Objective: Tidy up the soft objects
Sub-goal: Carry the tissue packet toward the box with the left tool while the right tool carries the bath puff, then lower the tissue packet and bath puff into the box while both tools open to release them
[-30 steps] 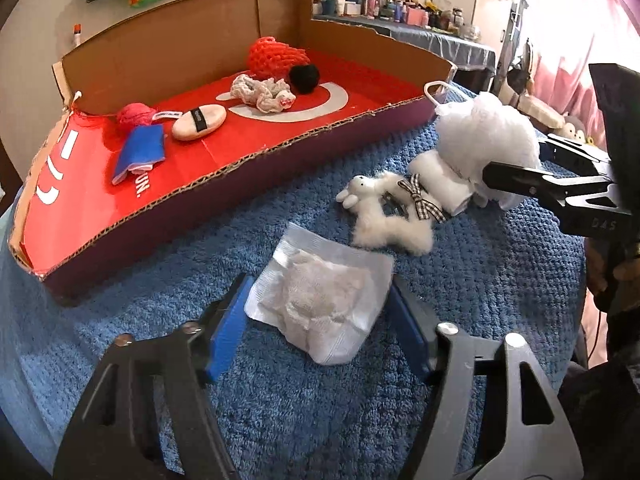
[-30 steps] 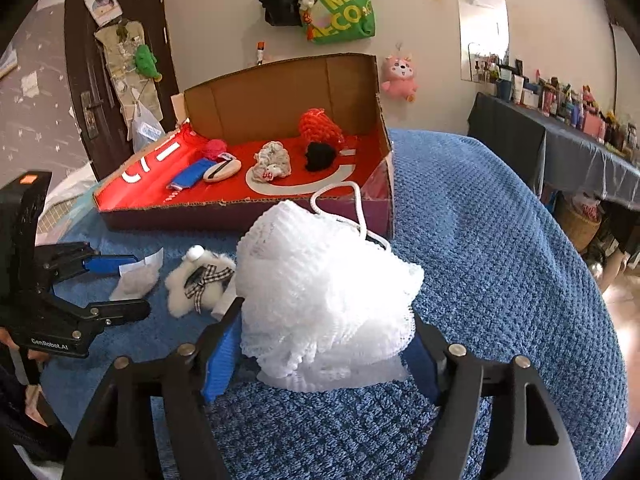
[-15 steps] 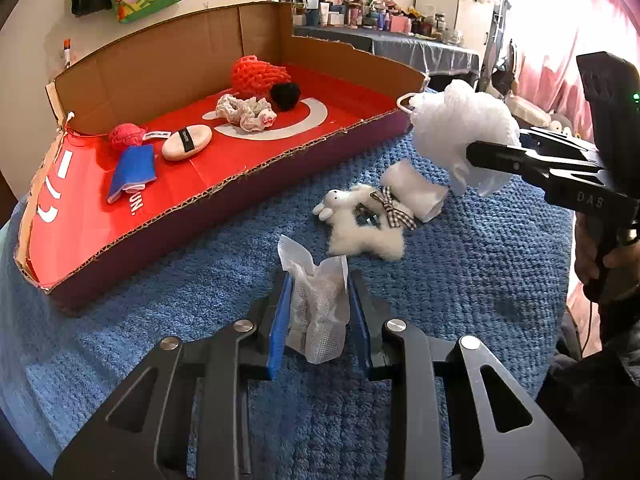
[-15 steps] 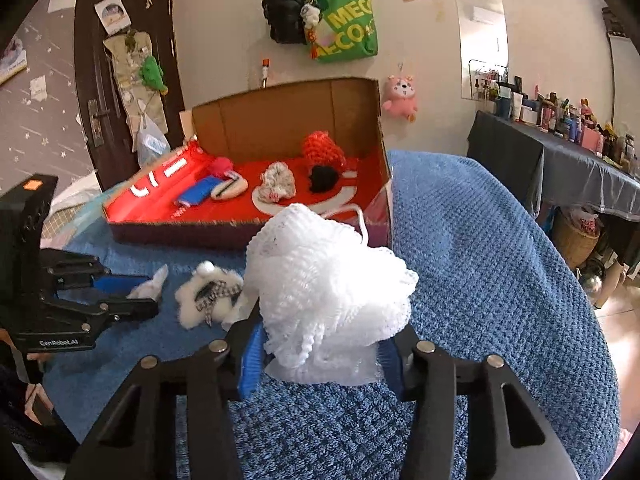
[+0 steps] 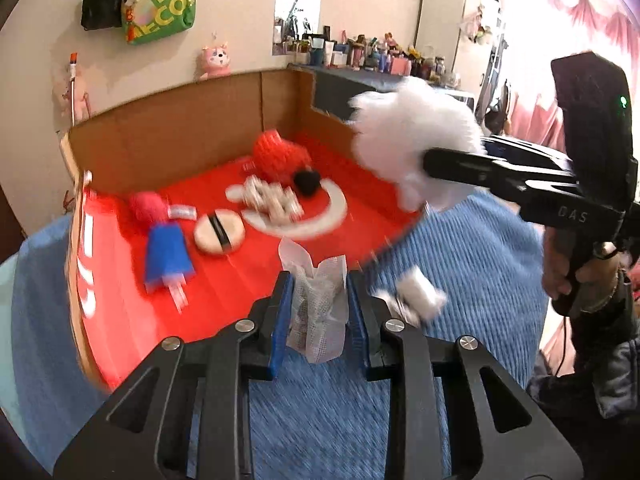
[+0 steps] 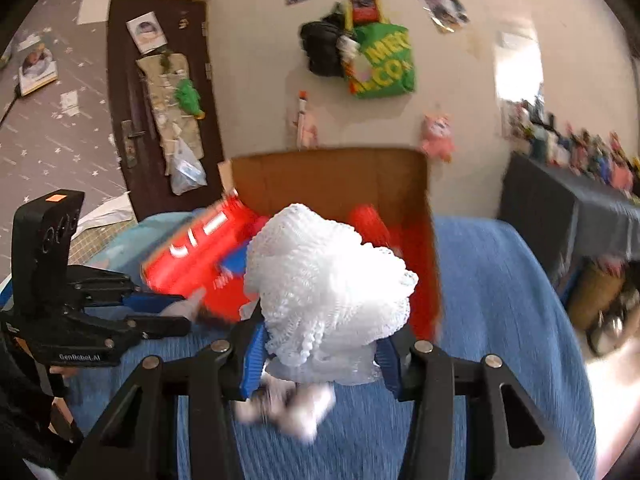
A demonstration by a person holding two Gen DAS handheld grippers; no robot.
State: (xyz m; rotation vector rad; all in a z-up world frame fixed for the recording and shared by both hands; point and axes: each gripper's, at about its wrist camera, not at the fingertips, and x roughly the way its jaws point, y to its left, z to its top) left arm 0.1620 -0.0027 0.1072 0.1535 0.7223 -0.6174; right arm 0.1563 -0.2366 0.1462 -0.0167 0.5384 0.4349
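Observation:
My left gripper (image 5: 318, 300) is shut on a white gauze pouch (image 5: 318, 308) and holds it above the near edge of the cardboard box (image 5: 180, 120) with the red floor. My right gripper (image 6: 324, 344) is shut on a white mesh bath pouf (image 6: 324, 280), lifted off the blanket in front of the box (image 6: 332, 176). In the left wrist view that pouf (image 5: 412, 140) hangs over the box's right corner. A small white plush toy (image 5: 416, 296) lies blurred on the blanket, below the right gripper.
Inside the box lie a red mesh pouf (image 5: 280, 156), a black pompom (image 5: 307, 182), a scrunchie (image 5: 272, 200), a powder puff (image 5: 219, 232), a blue cloth (image 5: 168, 256) and a pink ball (image 5: 146, 208). A blue blanket (image 5: 460, 260) covers the surface. A cluttered dark table (image 6: 580, 208) stands at the right.
Both grippers closed on their items, the left on the gauze pouch and the right on the white pouf, then rose off the blanket toward the box. The plush toy stays on the blanket.

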